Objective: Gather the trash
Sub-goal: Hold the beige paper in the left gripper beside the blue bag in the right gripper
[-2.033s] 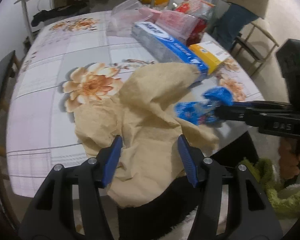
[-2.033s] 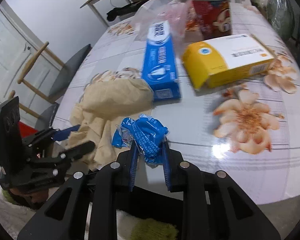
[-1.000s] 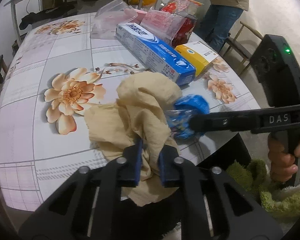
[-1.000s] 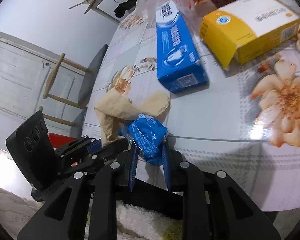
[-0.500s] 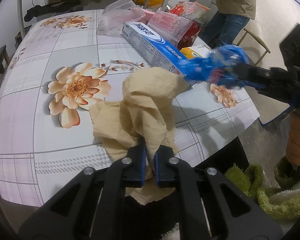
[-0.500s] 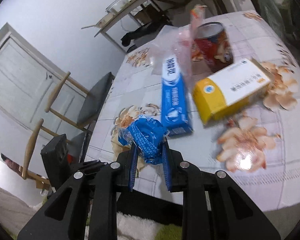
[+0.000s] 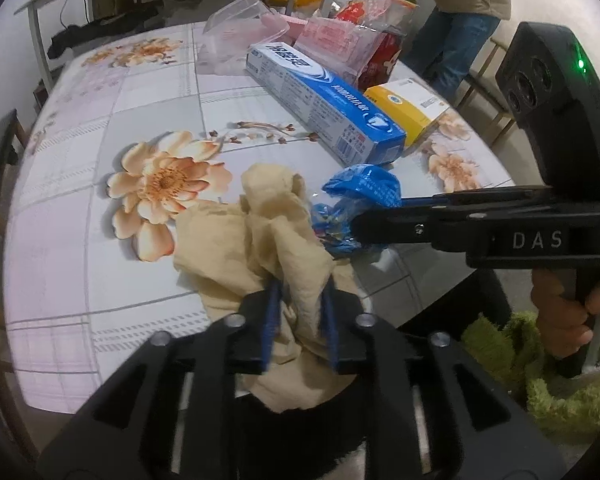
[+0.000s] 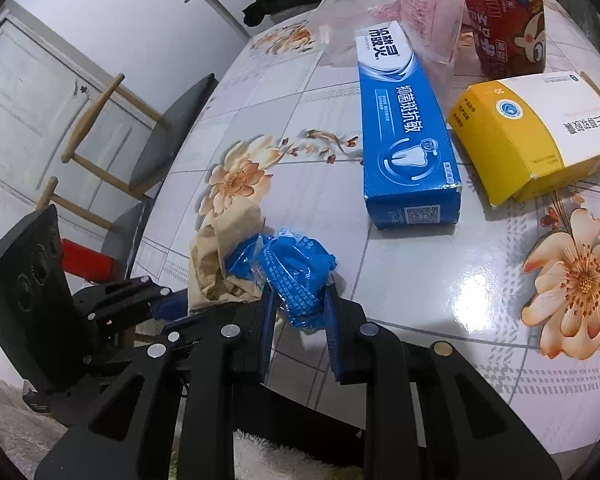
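Observation:
My left gripper (image 7: 300,300) is shut on a crumpled tan paper napkin (image 7: 260,236) at the near edge of the flowered table (image 7: 100,200). The napkin also shows in the right wrist view (image 8: 220,256). My right gripper (image 8: 298,300) is shut on a crumpled blue plastic wrapper (image 8: 296,272) and holds it beside the napkin. The wrapper (image 7: 360,196) and the right gripper (image 7: 356,224) also show in the left wrist view, touching the napkin's right side.
A blue toothpaste box (image 8: 404,128), a yellow box (image 8: 532,132), a red can (image 8: 508,32) and clear plastic bags (image 7: 340,40) lie further back. A chair (image 8: 112,152) stands at the left. A person (image 7: 456,8) stands beyond the table. Green fabric (image 7: 540,380) lies below right.
My right gripper has brought the blue wrapper back down next to the napkin. My left gripper closed on the napkin two seconds ago and still holds it.

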A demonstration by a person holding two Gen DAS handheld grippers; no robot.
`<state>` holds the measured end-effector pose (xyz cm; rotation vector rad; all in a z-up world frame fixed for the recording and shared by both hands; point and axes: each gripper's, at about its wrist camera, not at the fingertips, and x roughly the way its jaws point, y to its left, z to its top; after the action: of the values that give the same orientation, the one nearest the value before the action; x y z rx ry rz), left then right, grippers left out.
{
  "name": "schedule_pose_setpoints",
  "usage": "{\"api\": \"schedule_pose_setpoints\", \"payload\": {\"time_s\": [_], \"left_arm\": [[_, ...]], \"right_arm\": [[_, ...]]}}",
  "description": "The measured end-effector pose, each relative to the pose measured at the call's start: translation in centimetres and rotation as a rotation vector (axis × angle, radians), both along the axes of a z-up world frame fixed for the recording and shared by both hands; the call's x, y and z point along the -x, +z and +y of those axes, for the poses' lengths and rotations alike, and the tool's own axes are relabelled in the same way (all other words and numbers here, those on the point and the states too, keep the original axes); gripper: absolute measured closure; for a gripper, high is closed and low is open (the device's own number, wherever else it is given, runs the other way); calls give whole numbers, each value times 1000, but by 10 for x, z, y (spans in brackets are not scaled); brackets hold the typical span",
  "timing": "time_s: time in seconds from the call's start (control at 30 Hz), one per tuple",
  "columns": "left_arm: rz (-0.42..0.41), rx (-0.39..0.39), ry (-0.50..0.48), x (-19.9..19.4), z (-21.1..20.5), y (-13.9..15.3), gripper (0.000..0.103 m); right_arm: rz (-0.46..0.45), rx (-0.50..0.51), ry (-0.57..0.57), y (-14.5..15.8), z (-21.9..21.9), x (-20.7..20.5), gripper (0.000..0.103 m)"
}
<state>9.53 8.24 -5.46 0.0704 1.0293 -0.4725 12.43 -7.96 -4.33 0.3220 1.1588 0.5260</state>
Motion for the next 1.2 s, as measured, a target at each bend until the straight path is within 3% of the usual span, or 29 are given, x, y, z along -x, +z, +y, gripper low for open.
{"api": "schedule_pose_setpoints", "payload": {"time_s": [0.03, 0.1, 0.4, 0.73, 1.2], "left_arm": [[-11, -23, 3, 0, 0, 0, 68], [-34, -76, 8, 1, -2, 0, 63], [-43, -110, -1, -5, -3, -2, 63], [-72, -145, -35, -5, -15, -2, 86], [-74, -164, -32, -7, -20, -1, 93]], "right_arm": [[3, -3, 0, -1, 0, 0, 80], [4, -6, 0, -1, -1, 0, 80], [9, -30, 0, -3, -1, 0, 80], [19, -71, -24, -4, -11, 2, 80], [15, -72, -82, -4, -31, 6, 80]]}}
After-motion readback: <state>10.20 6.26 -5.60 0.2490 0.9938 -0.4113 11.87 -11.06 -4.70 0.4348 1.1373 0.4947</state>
